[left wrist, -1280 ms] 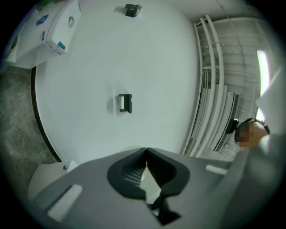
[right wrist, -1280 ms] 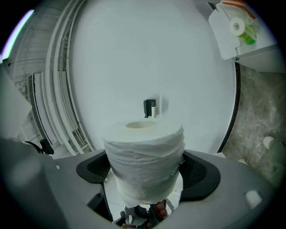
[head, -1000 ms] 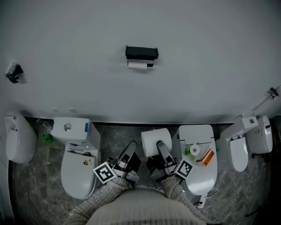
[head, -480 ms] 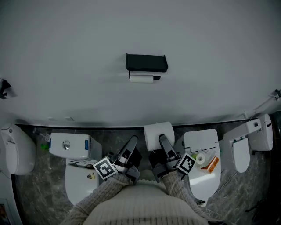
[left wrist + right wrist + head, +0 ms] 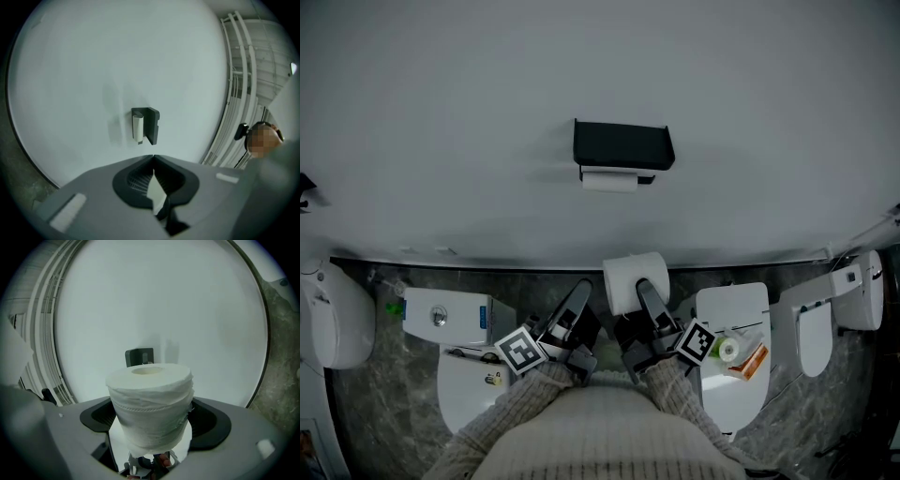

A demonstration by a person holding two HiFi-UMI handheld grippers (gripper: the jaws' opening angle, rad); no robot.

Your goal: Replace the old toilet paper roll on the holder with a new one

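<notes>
A black holder (image 5: 623,145) hangs on the white wall, with the thin old roll (image 5: 609,181) under its cover. The left gripper view shows the holder (image 5: 151,124) and the old roll (image 5: 137,129) sideways, straight ahead. My right gripper (image 5: 643,287) is shut on a full new white roll (image 5: 635,279), well short of the wall and below the holder. That roll (image 5: 151,404) fills the right gripper view between the jaws of the right gripper (image 5: 151,430) and hides most of the holder (image 5: 139,356). My left gripper (image 5: 584,287) is beside it, shut and empty, its tips (image 5: 153,158) meeting.
A white toilet with a cistern (image 5: 445,317) stands on the dark stone floor at the left. Another toilet (image 5: 733,380) at the right carries a small green-cored roll (image 5: 728,350) and an orange packet (image 5: 751,356). More white fixtures (image 5: 333,314) (image 5: 839,300) flank both sides.
Both grippers have come nearer the wall, and the holder looks larger and more central. The new roll stays in the right gripper. The left jaws stay shut.
</notes>
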